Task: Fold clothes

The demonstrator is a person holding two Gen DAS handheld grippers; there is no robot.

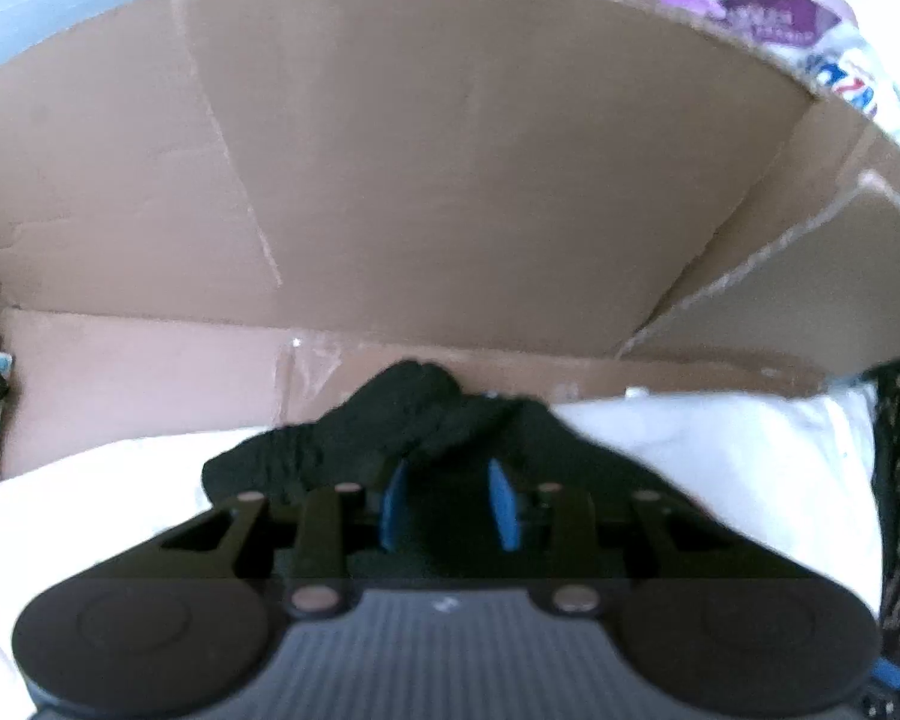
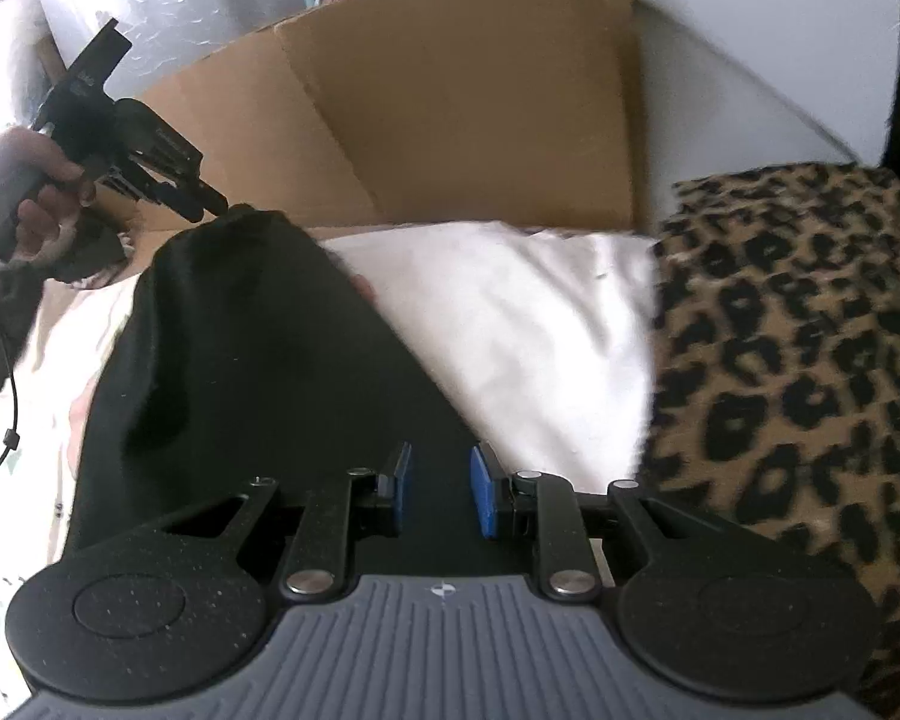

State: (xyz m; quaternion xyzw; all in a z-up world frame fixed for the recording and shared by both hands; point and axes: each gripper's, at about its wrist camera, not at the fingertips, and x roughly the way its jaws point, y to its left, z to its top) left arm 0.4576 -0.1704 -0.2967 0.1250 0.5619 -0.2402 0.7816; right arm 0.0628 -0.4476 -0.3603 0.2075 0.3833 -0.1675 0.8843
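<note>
A black garment [image 2: 258, 348] lies over a white cloth [image 2: 510, 312] in front of a cardboard box. My right gripper [image 2: 441, 480] is shut on its near edge, the dark fabric filling the narrow gap between the blue pads. My left gripper [image 2: 210, 204], held by a hand [image 2: 42, 210], pinches the far corner, which rises to a peak. In the left wrist view my left gripper [image 1: 448, 480] is shut on the bunched black garment [image 1: 390, 414], which bulges out ahead of the fingertips. The frame is blurred.
A large open cardboard box [image 1: 450, 150] stands close behind, its flap [image 2: 450, 90] upright. A leopard-print fabric [image 2: 780, 330] covers the right side. The white cloth [image 1: 720, 450] spreads under both grippers. A thin black cable [image 2: 6, 420] hangs at the left edge.
</note>
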